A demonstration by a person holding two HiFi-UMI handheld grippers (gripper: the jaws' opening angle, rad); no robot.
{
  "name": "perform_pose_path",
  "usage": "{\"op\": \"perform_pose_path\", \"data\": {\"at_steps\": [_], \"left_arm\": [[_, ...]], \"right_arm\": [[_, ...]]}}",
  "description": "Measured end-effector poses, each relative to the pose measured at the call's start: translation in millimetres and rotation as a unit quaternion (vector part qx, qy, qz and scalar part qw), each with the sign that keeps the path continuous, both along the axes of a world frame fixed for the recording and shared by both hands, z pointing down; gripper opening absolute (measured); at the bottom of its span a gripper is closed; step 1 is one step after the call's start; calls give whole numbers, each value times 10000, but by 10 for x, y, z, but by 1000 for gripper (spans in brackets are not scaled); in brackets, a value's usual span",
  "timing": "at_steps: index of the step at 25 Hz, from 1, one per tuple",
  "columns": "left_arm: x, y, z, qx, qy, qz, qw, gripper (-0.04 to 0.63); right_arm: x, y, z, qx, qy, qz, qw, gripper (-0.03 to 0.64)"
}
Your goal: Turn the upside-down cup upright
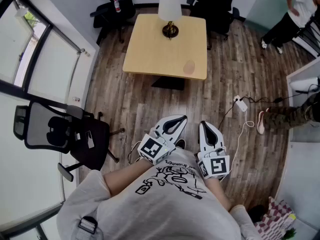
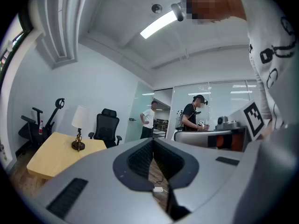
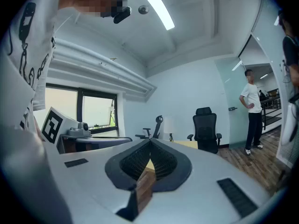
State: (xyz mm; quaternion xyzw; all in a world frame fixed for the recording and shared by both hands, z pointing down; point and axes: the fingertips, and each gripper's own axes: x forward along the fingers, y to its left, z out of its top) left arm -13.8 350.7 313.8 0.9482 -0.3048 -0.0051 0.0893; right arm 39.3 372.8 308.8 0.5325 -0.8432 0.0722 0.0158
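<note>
Jaws closed tip to tip on both sides, nothing between them: left gripper [image 2: 153, 143] and right gripper [image 3: 150, 143] are both empty, held roughly level close to the person's chest in the head view. Cup [image 1: 189, 67]: the only candidate is a small, pale, see-through shape on the wooden table [image 1: 150, 49], near its front right edge, well apart from the lamp [image 1: 169, 11]. Too faint to tell if it's mouth-down. Table is well ahead of both grippers, across the plank floor [image 1: 150, 104]. My read: nothing done yet. Left to do: approach, open one gripper, grab the cup, flip it, set it on its base.
</note>
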Motion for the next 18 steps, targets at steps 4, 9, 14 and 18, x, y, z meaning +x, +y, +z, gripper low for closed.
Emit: {"op": "perform_pose_path", "data": {"at_steps": [4,9,14,18], "left_arm": [[44,-28,22,12,-4,-42,10000,9],[168,-45,53,-1,-32,-103,9999,9],[294,-31,102,15,-95,-230,9997,9],[334,-45,175,-100,-92,-286,9995,9]], "right_arm": [[55,-11,26,5,0,-13,10000,23],[207,-20,43,10,-23,-5,10000,25],[339,-22,73,63,-141,-100,9998,25],[363,-86,134,-21,-282,-186,9994,26]]}}
